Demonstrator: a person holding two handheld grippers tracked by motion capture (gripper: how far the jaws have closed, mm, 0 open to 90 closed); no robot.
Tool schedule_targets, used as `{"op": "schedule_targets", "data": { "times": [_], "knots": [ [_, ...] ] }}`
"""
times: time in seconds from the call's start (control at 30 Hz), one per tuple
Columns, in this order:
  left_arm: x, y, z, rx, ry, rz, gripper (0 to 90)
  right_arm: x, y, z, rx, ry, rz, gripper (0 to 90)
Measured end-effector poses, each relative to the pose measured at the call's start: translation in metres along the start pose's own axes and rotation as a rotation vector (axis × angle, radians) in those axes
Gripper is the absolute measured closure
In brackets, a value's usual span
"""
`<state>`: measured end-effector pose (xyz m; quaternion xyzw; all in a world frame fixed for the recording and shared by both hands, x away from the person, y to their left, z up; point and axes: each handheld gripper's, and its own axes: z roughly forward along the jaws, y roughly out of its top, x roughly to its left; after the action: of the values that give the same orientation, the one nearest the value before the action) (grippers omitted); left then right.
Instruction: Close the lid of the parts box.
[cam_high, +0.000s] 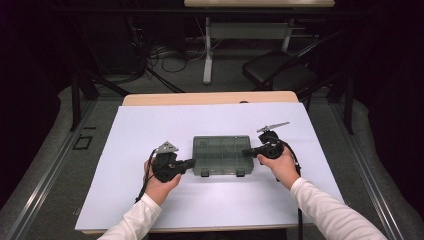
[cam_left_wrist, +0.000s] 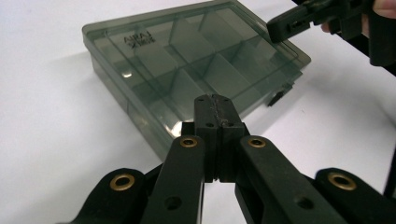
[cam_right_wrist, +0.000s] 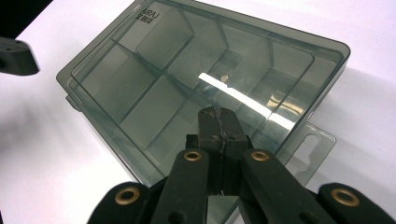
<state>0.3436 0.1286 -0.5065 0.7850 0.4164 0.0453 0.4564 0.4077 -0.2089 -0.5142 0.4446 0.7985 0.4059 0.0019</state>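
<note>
A smoky clear plastic compartment box (cam_high: 221, 155) lies lid-down-closed in the middle of the white table, with two dark latches on its near edge. My left gripper (cam_high: 190, 162) is shut, its tip at the box's left side near the front corner. In the left gripper view my left gripper (cam_left_wrist: 213, 100) has its jaws pressed together just over the box (cam_left_wrist: 187, 70). My right gripper (cam_high: 245, 151) is shut too, its tip at the box's right edge. The right gripper view has my right gripper (cam_right_wrist: 217, 113) above the lid of the box (cam_right_wrist: 187, 74).
The white table top (cam_high: 150, 130) has free room all around the box. Behind it runs a wooden table edge (cam_high: 210, 98). Farther back stand a dark chair (cam_high: 280, 67) and a desk frame with cables on the floor.
</note>
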Motion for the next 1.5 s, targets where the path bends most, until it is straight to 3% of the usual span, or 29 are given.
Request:
{"op": "schedule_targets", "data": {
  "times": [0.23,0.7,1.17,1.5],
  "knots": [
    [0.002,0.005,0.019,0.024,0.022,0.003,90.0,-0.001,-0.001,-0.001,-0.001,0.002,0.001,90.0],
    [0.003,0.0,0.028,0.07,0.052,0.025,90.0,-0.001,-0.002,0.001,0.002,-0.001,-0.001,90.0],
    [0.002,-0.001,0.018,0.054,0.042,0.02,87.7,0.007,-0.003,-0.004,-0.012,-0.01,-0.034,89.8],
    [0.002,-0.006,0.004,0.041,0.046,0.068,77.1,0.024,-0.009,-0.019,-0.071,-0.033,-0.112,76.7]
  ]
}}
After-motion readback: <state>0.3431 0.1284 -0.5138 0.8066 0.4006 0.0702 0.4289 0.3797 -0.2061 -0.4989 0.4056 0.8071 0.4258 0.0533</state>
